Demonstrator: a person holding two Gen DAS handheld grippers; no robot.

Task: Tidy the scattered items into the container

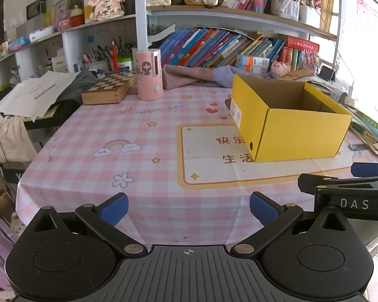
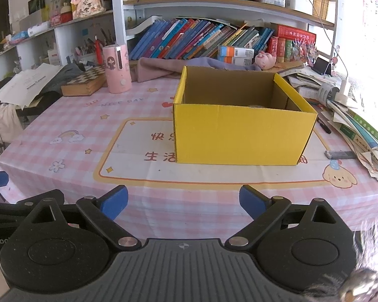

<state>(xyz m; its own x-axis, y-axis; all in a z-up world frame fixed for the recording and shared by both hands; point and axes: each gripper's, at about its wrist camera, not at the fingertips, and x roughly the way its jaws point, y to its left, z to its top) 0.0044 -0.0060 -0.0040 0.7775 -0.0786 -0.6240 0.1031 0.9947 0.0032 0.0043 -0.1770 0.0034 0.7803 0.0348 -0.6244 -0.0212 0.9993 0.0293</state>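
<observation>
An open yellow cardboard box (image 2: 242, 136) stands on the pink checked tablecloth (image 2: 63, 115), straight ahead of my right gripper (image 2: 183, 201). That gripper is open, with nothing between its blue pads, at the near table edge. In the left wrist view the same yellow box (image 1: 297, 130) lies to the right and further back. My left gripper (image 1: 188, 207) is open and empty too, over the table's front edge. The right gripper's black arm (image 1: 350, 191) shows at the right of the left view. Most of the box floor is hidden behind its front wall.
A pink cylinder (image 2: 116, 69), a chessboard box (image 2: 84, 81) and a pinkish cloth (image 2: 163, 69) sit at the back by the bookshelves. Piled papers and books (image 2: 360, 125), a black pen (image 2: 323, 125) and a small grey bar (image 2: 340, 154) lie right of the box.
</observation>
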